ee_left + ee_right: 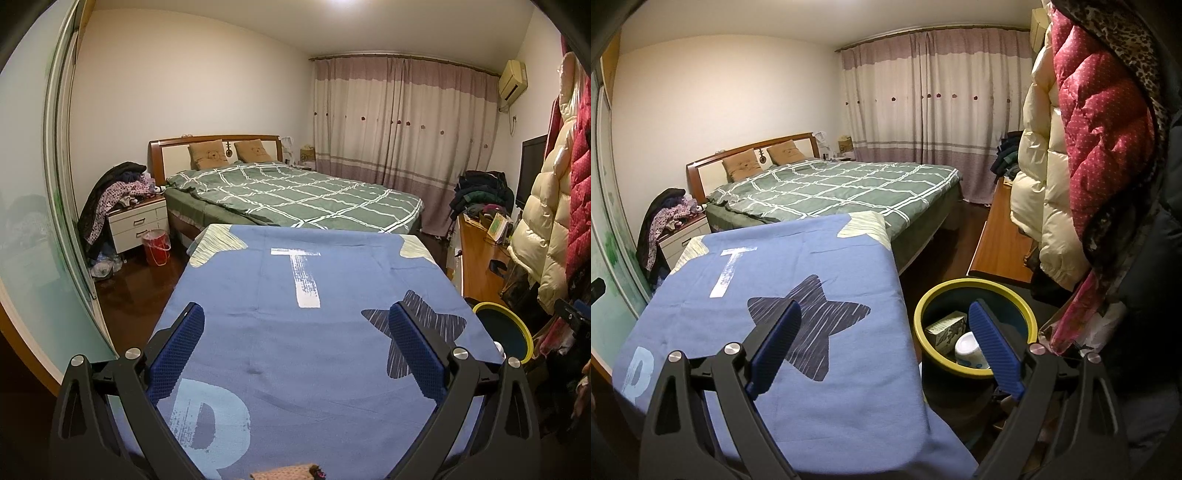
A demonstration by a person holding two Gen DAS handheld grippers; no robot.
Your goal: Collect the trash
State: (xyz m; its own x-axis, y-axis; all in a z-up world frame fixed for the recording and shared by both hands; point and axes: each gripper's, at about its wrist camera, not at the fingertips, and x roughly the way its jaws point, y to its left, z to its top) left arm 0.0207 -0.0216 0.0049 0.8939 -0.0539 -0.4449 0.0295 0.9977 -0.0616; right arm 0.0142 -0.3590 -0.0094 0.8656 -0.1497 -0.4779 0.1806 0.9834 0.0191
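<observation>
A dark bin with a yellow rim stands right of a table covered by a blue cloth. Inside the bin lie a greenish carton and a white cup. My right gripper is open, held above the table's right edge and the bin, nothing between its fingers. My left gripper is open too, above the blue cloth, and holds nothing. The bin's rim shows at the right edge of the left wrist view. No loose trash shows on the cloth.
A bed with a green checked cover lies beyond the table. Beside it stand a white nightstand piled with clothes and a red bucket. Coats hang at the right over a wooden desk. A glass wardrobe door lines the left.
</observation>
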